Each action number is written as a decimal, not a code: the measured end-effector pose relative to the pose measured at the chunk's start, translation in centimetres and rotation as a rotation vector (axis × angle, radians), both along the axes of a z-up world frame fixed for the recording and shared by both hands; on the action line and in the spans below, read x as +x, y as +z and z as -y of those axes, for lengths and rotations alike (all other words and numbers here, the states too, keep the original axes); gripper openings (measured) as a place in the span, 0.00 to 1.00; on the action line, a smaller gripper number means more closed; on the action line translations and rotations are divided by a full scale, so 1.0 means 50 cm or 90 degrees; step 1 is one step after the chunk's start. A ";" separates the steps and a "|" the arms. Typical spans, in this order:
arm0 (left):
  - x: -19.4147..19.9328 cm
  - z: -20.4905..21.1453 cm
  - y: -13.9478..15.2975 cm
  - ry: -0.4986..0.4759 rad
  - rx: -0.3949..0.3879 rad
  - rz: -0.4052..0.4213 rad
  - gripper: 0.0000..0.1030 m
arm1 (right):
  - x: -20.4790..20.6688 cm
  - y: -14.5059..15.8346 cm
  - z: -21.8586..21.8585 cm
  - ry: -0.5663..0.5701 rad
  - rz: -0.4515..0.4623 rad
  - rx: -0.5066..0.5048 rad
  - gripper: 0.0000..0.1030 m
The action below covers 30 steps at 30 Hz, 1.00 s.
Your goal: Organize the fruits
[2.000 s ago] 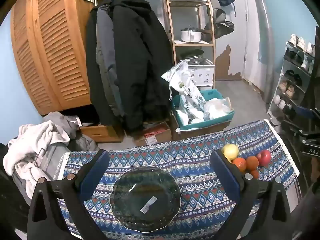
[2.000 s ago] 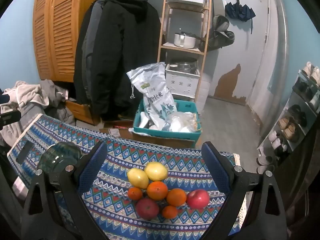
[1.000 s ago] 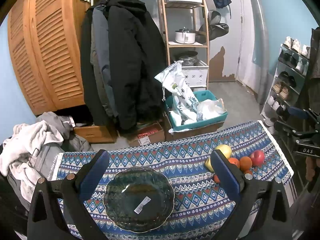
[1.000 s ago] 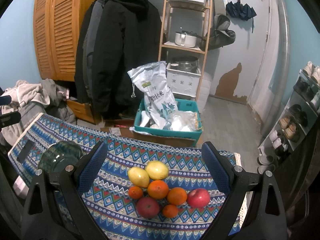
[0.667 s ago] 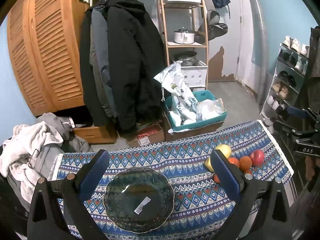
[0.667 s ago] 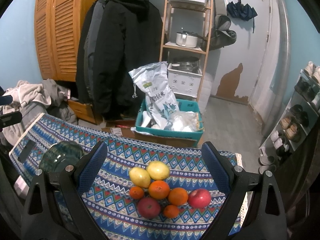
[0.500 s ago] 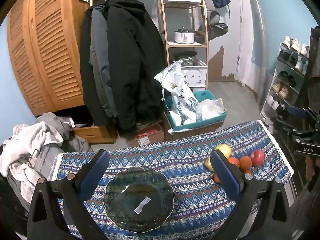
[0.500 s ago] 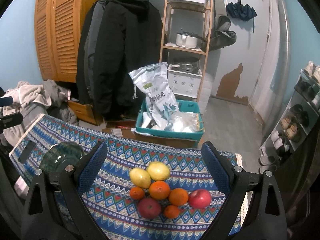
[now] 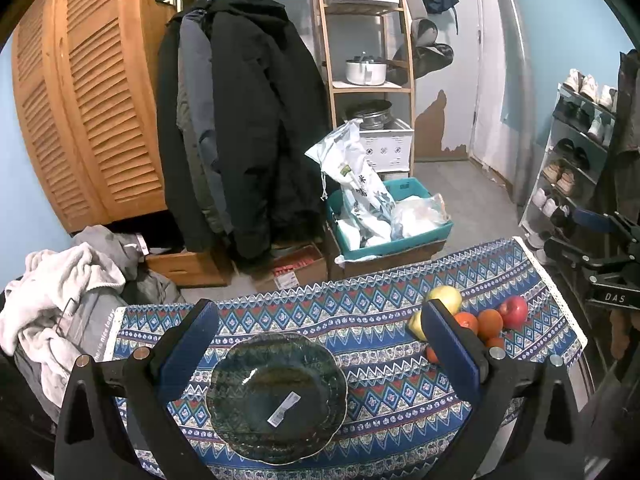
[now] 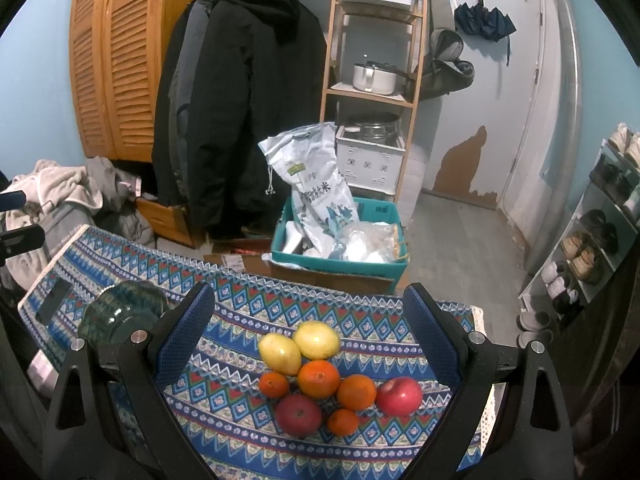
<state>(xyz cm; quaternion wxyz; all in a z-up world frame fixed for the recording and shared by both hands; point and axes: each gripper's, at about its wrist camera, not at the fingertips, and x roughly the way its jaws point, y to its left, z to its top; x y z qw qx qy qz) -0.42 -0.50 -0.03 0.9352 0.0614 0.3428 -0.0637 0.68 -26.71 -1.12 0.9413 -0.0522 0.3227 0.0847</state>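
Note:
A dark green glass bowl sits empty on the patterned tablecloth, between the fingers of my open, empty left gripper. A pile of fruit lies at the cloth's right end: two lemons, several oranges and two red apples. My right gripper is open and empty, hovering above the pile with the fruit between its fingers. The fruit pile also shows in the left wrist view, and the bowl in the right wrist view.
The table's far edge drops to the floor, where a teal crate holds a rice sack and bags. Coats hang on a rack. A laundry pile lies left, a shoe rack right.
Both views hold almost steady over the last second. Two seconds ago the left gripper sat slightly lower and nearer the bowl; it has since drawn back a little.

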 end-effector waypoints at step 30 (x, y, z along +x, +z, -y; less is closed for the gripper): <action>-0.004 0.010 -0.001 -0.010 0.001 -0.001 0.99 | 0.007 0.004 0.008 -0.007 -0.011 -0.003 0.91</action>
